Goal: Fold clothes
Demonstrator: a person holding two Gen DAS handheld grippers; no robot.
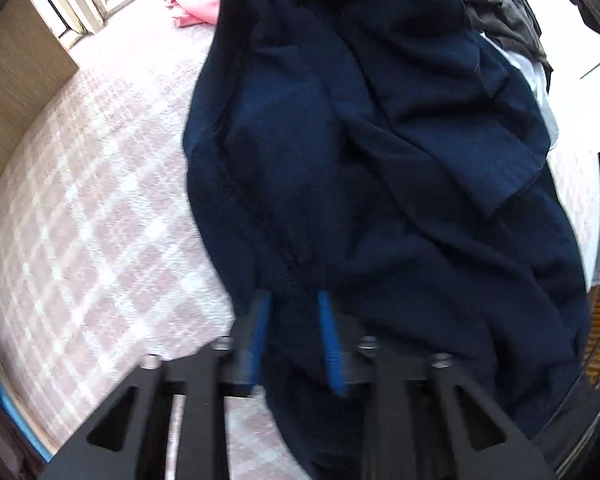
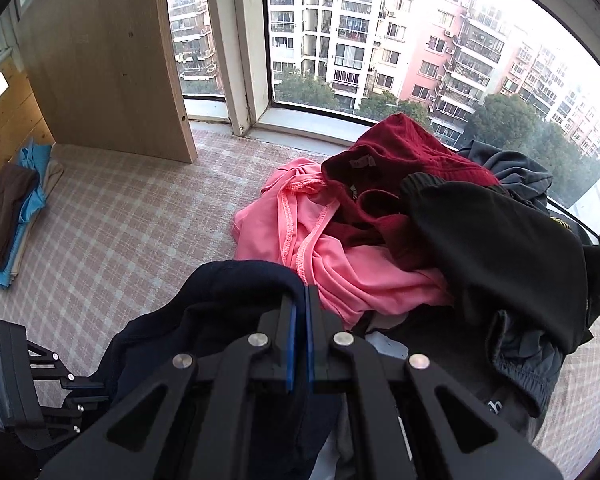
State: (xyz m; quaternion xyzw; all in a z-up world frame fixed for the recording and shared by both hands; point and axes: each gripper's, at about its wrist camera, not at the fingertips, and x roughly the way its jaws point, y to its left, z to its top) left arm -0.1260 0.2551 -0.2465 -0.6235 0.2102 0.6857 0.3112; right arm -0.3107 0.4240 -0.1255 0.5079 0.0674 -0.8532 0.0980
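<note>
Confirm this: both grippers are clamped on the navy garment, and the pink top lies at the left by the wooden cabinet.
Not quite. In the right wrist view the pink top lies in the pile under the window; the folded stack sits by the wooden cabinet.

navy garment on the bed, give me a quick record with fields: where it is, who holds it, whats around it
item: navy garment, crumpled, unfolded
surface: pink checked bed cover
left hand-held gripper: fabric between its blue pads
right hand-held gripper: shut on the garment's edge
beside it: pile with pink top, maroon garment, black garment
far corner: folded stack by wooden panel
</note>
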